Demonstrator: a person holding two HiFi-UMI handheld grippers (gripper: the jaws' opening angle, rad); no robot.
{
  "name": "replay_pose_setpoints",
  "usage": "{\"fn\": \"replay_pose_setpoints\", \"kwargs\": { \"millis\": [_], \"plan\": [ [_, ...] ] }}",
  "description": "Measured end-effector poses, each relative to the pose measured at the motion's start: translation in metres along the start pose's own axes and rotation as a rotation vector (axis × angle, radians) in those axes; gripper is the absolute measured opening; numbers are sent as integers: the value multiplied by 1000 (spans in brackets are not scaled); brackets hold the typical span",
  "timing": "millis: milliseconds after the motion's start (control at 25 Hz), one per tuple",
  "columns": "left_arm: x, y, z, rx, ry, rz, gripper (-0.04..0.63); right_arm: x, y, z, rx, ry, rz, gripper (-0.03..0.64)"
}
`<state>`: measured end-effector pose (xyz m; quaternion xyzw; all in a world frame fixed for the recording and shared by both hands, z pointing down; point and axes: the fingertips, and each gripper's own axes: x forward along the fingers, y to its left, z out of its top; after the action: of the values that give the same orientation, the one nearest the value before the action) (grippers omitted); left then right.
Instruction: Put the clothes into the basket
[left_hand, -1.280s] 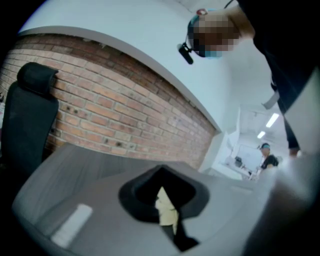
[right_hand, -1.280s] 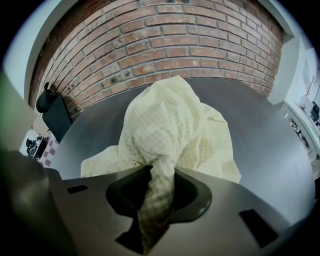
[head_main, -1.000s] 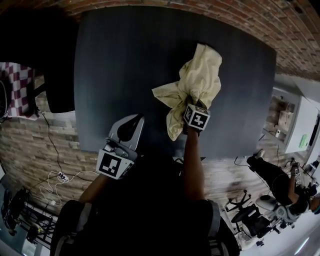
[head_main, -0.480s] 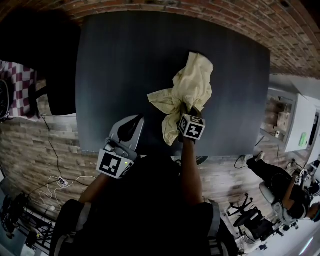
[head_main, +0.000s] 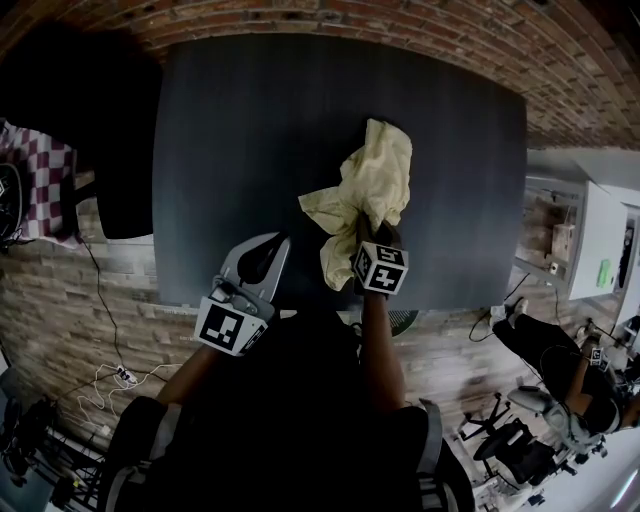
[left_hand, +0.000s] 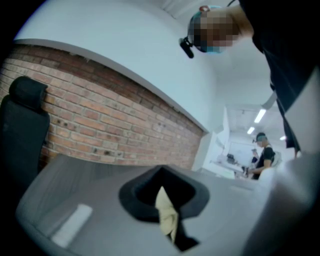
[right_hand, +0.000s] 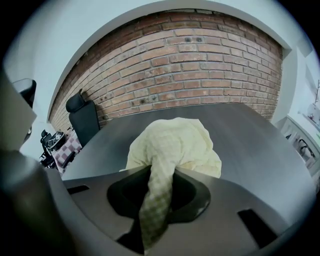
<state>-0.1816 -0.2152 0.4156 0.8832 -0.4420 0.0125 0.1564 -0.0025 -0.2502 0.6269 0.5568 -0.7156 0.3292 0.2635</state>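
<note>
Nearest us, the left hand-held gripper (head_main: 272, 245) hangs at the near edge of the tabletop (head_main: 250, 130), its jaws pressed together on nothing. The yellow sliver in its own view we take for cloth seen beyond the gap, not a grip.

Just past it, the right hand-held gripper (head_main: 370, 232) pinches a fold of the pale yellow cloth (head_main: 375, 175). Here lies the change: over the last second it has risen and drawn back toward us. The cloth, which reached farther up the tabletop, is now a shorter bunch whose far end seems to rest on the surface.

We judge the pick done and the carry begun. Farther off stand a black chair (right_hand: 82, 120) and a brick wall (right_hand: 200, 65), but we see no basket in any view.
</note>
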Motion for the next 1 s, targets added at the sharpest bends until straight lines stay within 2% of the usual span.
{"fn": "replay_pose_setpoints", "kwargs": {
  "millis": [240, 440, 1000],
  "plan": [
    [-7, -18, 0, 17, 11, -40, 5, -26, 10, 9, -4, -66, 16, 78],
    [-3, -38, 11, 46, -34, -71, 5, -50, 11, 11, -5, -113, 22, 78],
    [11, -77, 22, 102, -50, -60, 5, -103, -1, 22, -18, -201, 47, 78]
  ]
}}
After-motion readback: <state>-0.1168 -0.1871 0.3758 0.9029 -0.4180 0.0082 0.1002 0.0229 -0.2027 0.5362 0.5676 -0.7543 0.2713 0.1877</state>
